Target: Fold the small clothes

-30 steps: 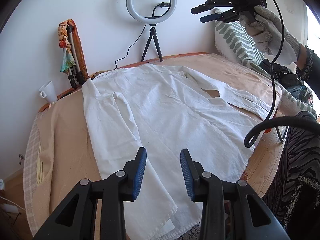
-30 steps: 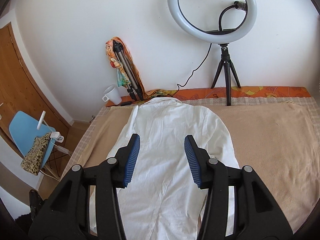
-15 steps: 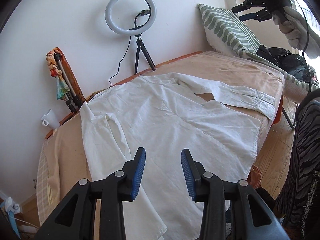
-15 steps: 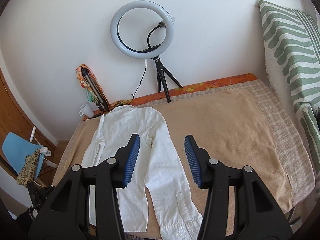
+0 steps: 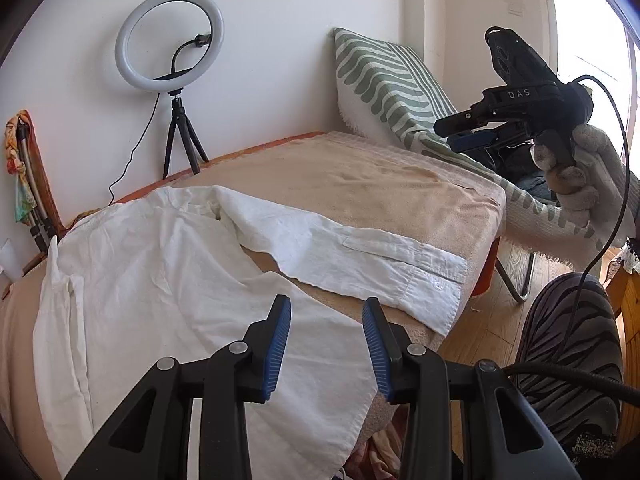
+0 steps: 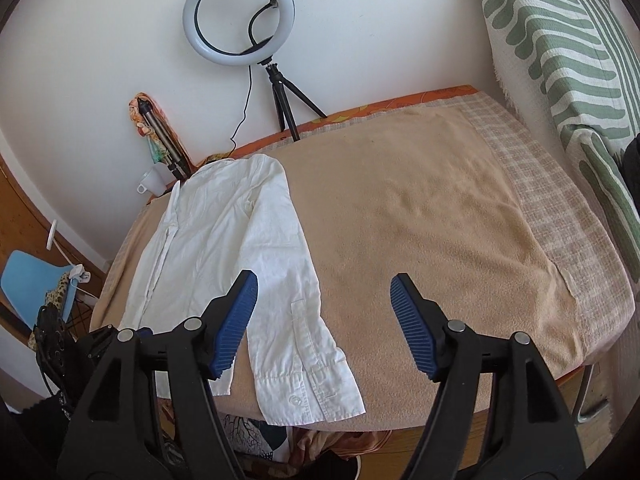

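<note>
A white long-sleeved shirt (image 5: 168,264) lies spread flat on the beige blanket (image 5: 380,184). It also shows in the right wrist view (image 6: 224,240). One sleeve (image 6: 304,344) runs toward the front edge, its cuff (image 5: 436,292) near the table edge. My left gripper (image 5: 326,344) is open and empty, low over the shirt's hem. My right gripper (image 6: 324,320) is wide open and empty, held in the air above the sleeve and front edge. It shows from the side in the left wrist view (image 5: 460,132), in a gloved hand.
A ring light on a tripod (image 6: 240,16) stands at the back by the wall. A green-patterned pillow (image 6: 560,60) leans at the right. A white cup (image 6: 154,182) and a folded tripod (image 6: 160,140) stand at the back left. A blue chair (image 6: 28,280) is on the floor at left.
The left gripper has swung right, toward the sleeve and cuff. The right gripper has opened wider, come lower and nearer the front edge.
</note>
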{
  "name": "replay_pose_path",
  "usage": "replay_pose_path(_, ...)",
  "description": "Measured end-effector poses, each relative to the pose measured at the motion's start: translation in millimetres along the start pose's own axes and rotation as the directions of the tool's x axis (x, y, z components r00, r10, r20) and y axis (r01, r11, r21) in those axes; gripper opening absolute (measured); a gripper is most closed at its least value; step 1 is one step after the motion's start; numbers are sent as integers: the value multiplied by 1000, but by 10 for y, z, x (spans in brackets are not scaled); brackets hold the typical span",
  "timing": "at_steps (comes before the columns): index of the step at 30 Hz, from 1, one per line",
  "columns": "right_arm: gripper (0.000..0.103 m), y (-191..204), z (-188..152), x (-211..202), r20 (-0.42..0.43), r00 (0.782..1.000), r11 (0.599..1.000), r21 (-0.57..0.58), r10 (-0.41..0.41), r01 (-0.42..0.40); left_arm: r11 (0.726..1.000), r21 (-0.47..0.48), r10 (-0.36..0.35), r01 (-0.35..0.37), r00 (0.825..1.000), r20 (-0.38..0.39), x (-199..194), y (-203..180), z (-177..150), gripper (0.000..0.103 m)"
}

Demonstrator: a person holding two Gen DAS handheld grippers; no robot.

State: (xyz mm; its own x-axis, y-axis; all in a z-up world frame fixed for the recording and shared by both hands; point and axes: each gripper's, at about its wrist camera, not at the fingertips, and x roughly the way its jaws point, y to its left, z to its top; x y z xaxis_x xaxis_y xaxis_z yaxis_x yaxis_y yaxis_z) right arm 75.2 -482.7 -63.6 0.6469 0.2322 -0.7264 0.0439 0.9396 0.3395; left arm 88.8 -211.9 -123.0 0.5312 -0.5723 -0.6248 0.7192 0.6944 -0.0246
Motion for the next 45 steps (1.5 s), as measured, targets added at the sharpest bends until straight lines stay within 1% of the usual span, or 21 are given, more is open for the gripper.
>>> replay_pose_path(3,70,-122,-177,244,-89,996,999,37,28,-25,999,-2,-35,35,999,-23,154,-99,50,38)
replay_pose_path(4,68,-151,-227,321,-115,993,998,50,42,-36,999,-6,-42,41,999,-32,198,-111,52,38)
replay_pose_path(5,63,-178,-282,398,-140,989,997,65,57,-48,999,-13,-50,49,998,-41,235,-116,48,38)
replay_pose_path(6,62,-209,-338,475,-163,984,995,83,67,-54,998,-22,-57,56,997,-49,271,-113,34,38)
replay_pose_path(9,62,-273,-460,665,-213,974,991,119,83,-58,996,-50,-71,67,994,-82,373,-69,-13,38)
replay_pose_path(12,62,-287,-544,814,-248,966,990,134,73,-40,994,-87,-75,66,992,-104,425,17,-67,38)
replay_pose_path(17,62,-206,-632,975,-289,957,996,93,34,-7,986,-152,-86,66,988,-126,430,179,-137,38)
replay_pose_path(21,61,-110,-623,1004,-298,955,999,43,-5,19,985,-161,-77,57,990,-122,385,228,-168,38)
replay_pose_path(22,59,-84,-623,1013,-300,954,999,30,-14,24,985,-165,-78,57,990,-121,374,237,-174,38)
replay_pose_path(24,49,-20,-632,1027,-305,951,999,-5,-43,44,984,-170,-76,55,990,-116,350,255,-182,38)
replay_pose_path(25,47,15,-638,1026,-306,950,998,-24,-57,53,984,-172,-75,54,991,-114,337,260,-183,38)
replay_pose_path(27,30,90,-644,1036,-311,948,997,-55,-73,59,984,-172,-72,52,991,-113,317,268,-189,38)
replay_pose_path(28,27,119,-647,1045,-312,946,995,-71,-87,68,984,-171,-72,52,991,-114,311,270,-192,38)
replay_pose_path(29,21,152,-655,1046,-310,946,994,-87,-96,73,984,-170,-71,51,991,-113,300,274,-194,38)
replay_pose_path(30,14,183,-659,1042,-310,946,993,-97,-96,69,985,-169,-68,48,991,-111,282,289,-197,38)
replay_pose_path(31,11,212,-656,1030,-306,947,992,-104,-95,66,984,-169,-66,46,992,-109,264,301,-200,38)
replay_pose_path(34,9,288,-609,943,-274,957,992,-108,-98,71,982,-182,-61,42,993,-101,203,350,-208,38)
replay_pose_path(39,8,482,-498,712,-207,977,994,-105,-61,40,980,-200,-37,19,996,-87,97,474,-226,38)
replay_pose_path(42,8,743,-467,601,-167,984,987,-161,-57,30,977,-215,-20,1,996,-83,28,563,-252,38)
replay_pose_path(45,8,1077,-488,532,-146,988,971,-240,-48,11,969,-246,-2,-15,998,-70,-79,673,-291,38)
